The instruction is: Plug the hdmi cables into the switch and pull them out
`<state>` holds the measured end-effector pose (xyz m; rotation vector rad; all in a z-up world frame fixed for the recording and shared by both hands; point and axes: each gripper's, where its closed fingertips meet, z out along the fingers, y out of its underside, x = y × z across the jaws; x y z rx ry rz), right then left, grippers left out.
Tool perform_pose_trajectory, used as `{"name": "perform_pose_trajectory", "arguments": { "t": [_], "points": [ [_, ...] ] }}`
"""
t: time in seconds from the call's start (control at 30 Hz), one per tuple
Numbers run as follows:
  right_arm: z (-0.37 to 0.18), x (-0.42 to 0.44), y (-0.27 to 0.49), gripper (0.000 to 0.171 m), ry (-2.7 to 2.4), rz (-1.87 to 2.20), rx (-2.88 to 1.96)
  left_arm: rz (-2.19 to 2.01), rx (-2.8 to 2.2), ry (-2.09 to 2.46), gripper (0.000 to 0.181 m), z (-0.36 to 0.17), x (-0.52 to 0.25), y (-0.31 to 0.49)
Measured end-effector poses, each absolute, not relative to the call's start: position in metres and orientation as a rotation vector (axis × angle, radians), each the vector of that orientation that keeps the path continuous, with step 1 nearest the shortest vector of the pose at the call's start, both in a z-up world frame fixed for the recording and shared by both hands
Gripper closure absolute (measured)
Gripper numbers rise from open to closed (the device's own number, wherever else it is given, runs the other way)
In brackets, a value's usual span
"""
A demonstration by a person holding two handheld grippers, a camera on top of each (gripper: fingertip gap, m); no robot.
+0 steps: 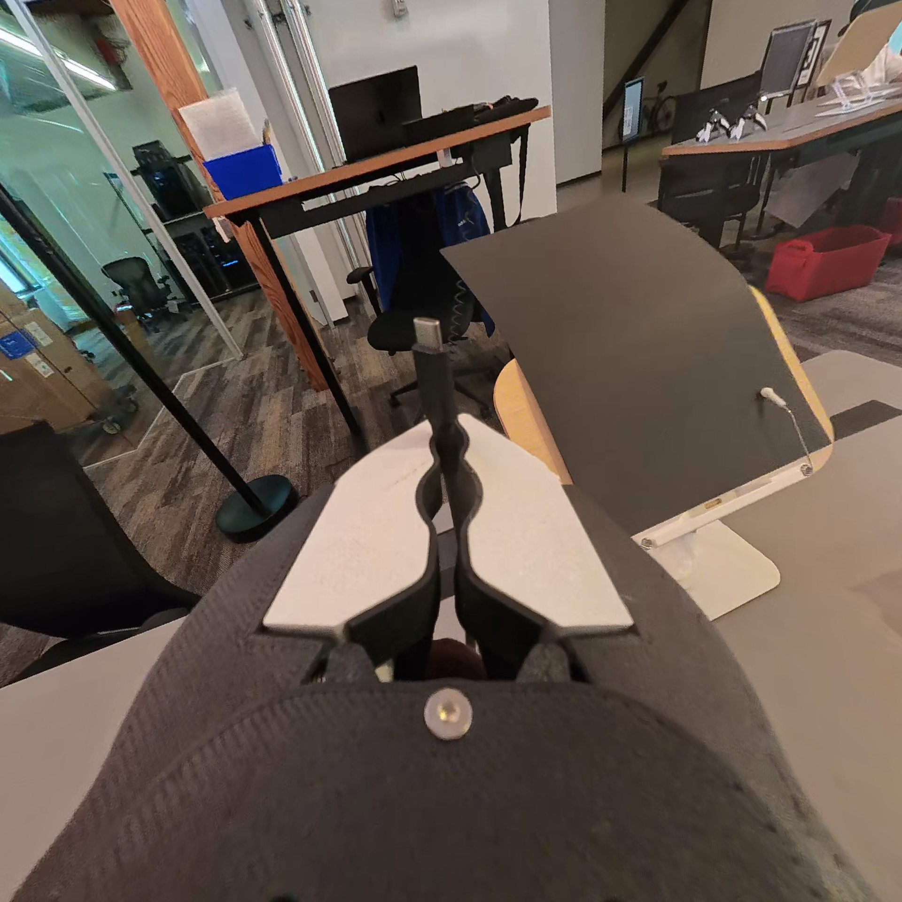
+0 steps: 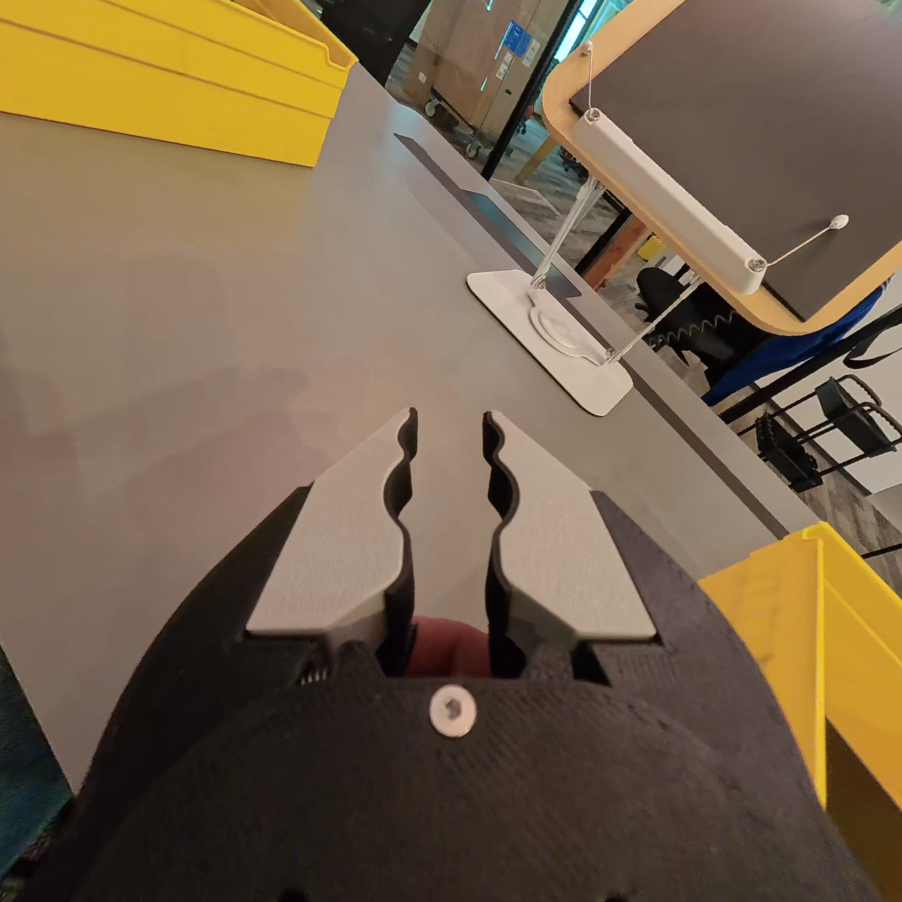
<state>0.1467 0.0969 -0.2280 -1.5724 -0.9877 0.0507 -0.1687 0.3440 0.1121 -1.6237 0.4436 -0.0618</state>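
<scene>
My left claw [image 1: 446, 439] pinches the cable [image 1: 436, 385] well below its plug — it may bend during insertion. Right claw [image 2: 449, 424] gapes, holding nothing; no switch visible.

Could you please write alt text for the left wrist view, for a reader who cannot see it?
The left gripper has its white fingers shut on a black cable with a silver metal plug, which points up and away from the camera. To the right, a dark curved board on a white stand rests on a grey table; an office lies beyond.

Two finger-mounted wide-angle views low over the grey table [image 2: 244, 293], both sharing the tilted board stand [image 1: 659, 371].
</scene>
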Motion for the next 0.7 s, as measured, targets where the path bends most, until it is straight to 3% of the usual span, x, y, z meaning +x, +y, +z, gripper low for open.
{"name": "perform_pose_trajectory", "arguments": {
  "t": [0.43,0.7],
  "points": [
    [-0.236,0.145,0.093,0.147,-0.999,0.074,-1.594,-0.177,-1.663,0.505,0.181,0.054,-0.140,0.399],
    [-0.236,0.144,0.094,0.147,-0.989,0.102,-1.591,-0.350,-1.591,0.668,0.181,0.066,-0.075,0.333]
  ]
}}
